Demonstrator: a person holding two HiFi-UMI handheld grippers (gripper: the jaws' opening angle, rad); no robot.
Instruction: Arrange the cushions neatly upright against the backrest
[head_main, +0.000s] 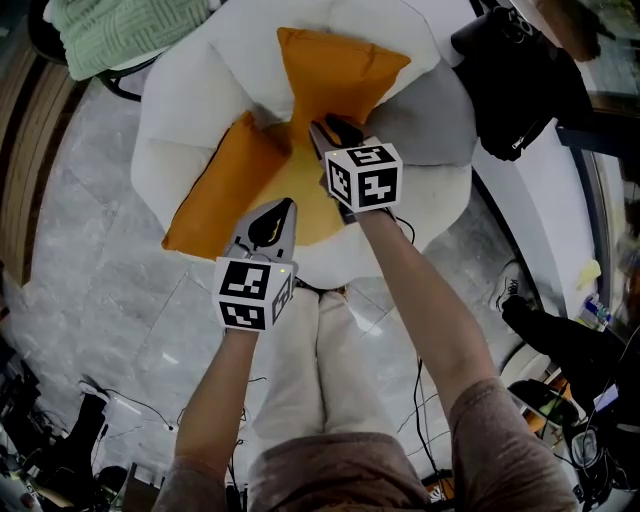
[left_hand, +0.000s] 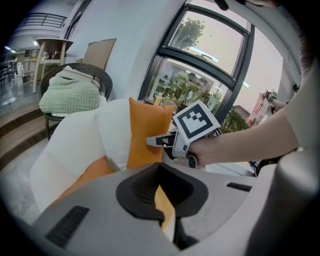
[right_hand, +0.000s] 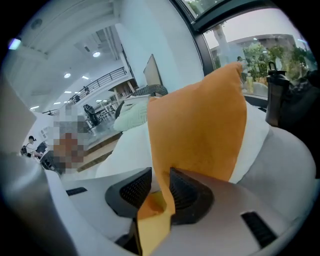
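Observation:
One orange cushion (head_main: 340, 70) stands upright against the backrest of the white armchair (head_main: 190, 100). A second orange cushion (head_main: 225, 185) lies slanted on the chair's left side. My right gripper (head_main: 325, 130) reaches the upright cushion's lower corner. In the right gripper view that cushion (right_hand: 200, 125) has its edge between the jaws of the right gripper (right_hand: 160, 177), which stand slightly apart; the fabric leans on one pad only. My left gripper (head_main: 283, 207) hovers over the seat, its jaws a narrow gap apart with nothing in them. The left gripper view shows the left gripper (left_hand: 162, 172) and the upright cushion (left_hand: 147, 130).
A green blanket (head_main: 120, 30) lies on a dark chair behind the armchair at left. A black bag (head_main: 510, 90) sits to the right, with a black bottle (right_hand: 277, 95) near the window. The person's legs stand in front of the seat; cables and shoes lie on the floor.

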